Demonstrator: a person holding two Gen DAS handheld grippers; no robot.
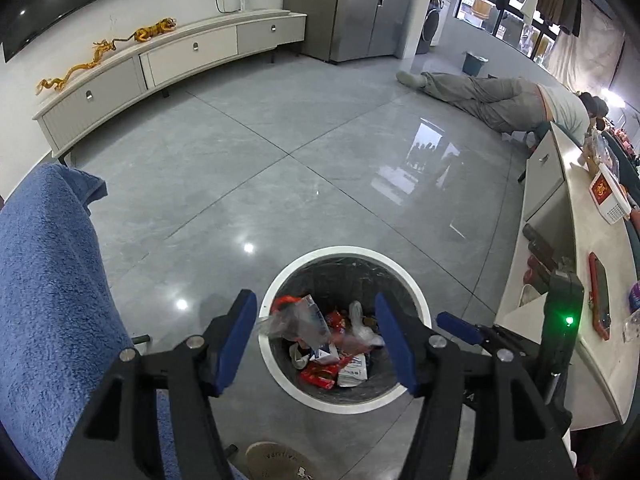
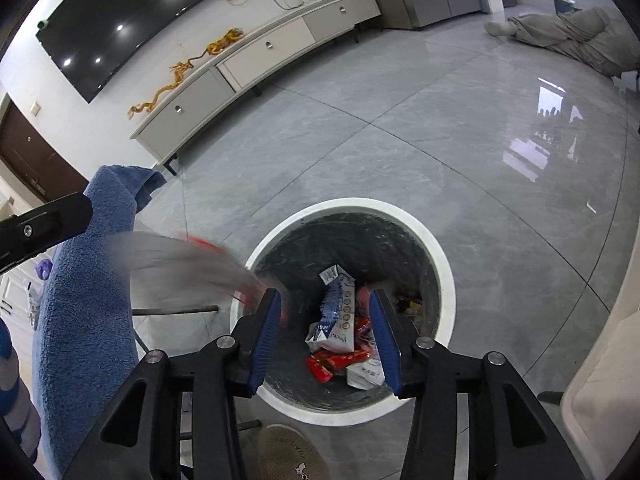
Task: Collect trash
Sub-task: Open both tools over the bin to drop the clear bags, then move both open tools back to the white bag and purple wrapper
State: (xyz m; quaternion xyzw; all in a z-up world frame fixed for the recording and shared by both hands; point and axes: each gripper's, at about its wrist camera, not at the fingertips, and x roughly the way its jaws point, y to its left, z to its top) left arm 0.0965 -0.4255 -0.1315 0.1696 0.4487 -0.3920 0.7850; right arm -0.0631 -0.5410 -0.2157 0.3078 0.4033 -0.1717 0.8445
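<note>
Round white-rimmed trash bin with a dark liner (image 1: 345,255) sits on the glossy grey tiled floor (image 1: 280,152), directly under both claws. Inside it: red snack wrappers (image 1: 318,376), a white-and-blue printed packet (image 2: 336,312) and crumpled clear plastic; the pile lies low and the liner wall shows above it. Left gripper (image 1: 316,344) is released, blue pads apart with nothing pressed between them; a crumpled clear-and-red wrapper (image 1: 294,316) hangs loose over the bin's left rim, in the gap. Right gripper (image 2: 324,336) is also released, pads apart over the bin mouth, nothing clamped. In the right wrist view a blurred grey-and-red streak (image 2: 184,260) crosses from the left toward the bin rim; cannot tell what it is. Blue terry towel (image 1: 48,288) draped just left of the bin, near side. Cream table edge (image 1: 568,216) runs close on the right, cluttered with a red phone (image 1: 600,296) and a red-and-white box (image 1: 608,196). Far side of the bin is open floor up to a long cream TV cabinet (image 1: 168,64) on the far left wall. A person in grey trousers (image 1: 480,96) is far right.
</note>
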